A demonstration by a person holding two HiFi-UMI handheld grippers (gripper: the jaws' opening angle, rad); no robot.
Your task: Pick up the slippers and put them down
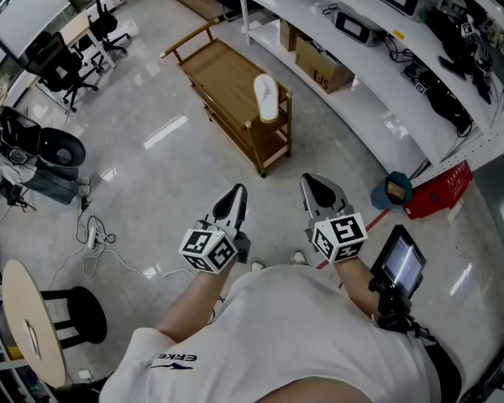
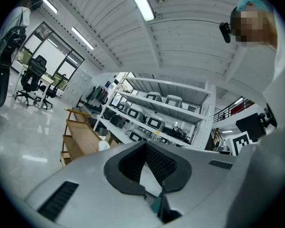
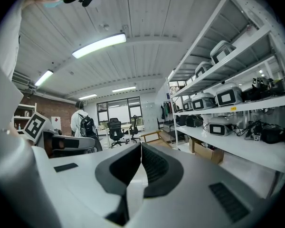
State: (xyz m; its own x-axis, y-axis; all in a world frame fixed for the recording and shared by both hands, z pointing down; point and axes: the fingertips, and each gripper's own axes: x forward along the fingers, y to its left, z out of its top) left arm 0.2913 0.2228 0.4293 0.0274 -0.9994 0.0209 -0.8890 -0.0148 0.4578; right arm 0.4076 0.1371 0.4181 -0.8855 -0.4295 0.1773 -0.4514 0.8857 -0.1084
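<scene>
White shelving (image 1: pixel 365 107) runs from 12 to 3 o'clock. A cardboard box (image 1: pixel 323 67) sits beneath it at 1 o'clock, and its contents do not show. The wooden cart (image 1: pixel 231 91) stands at 12 o'clock. One white slipper (image 1: pixel 266 96) lies at the near end of its top tier. It looks light, soft and bendy, so pinching a side edge at mid-length should hold. The left hand-held gripper (image 1: pixel 235 194) and right hand-held gripper (image 1: pixel 314 183) are pressed together, holding nothing, well apart from it.
</scene>
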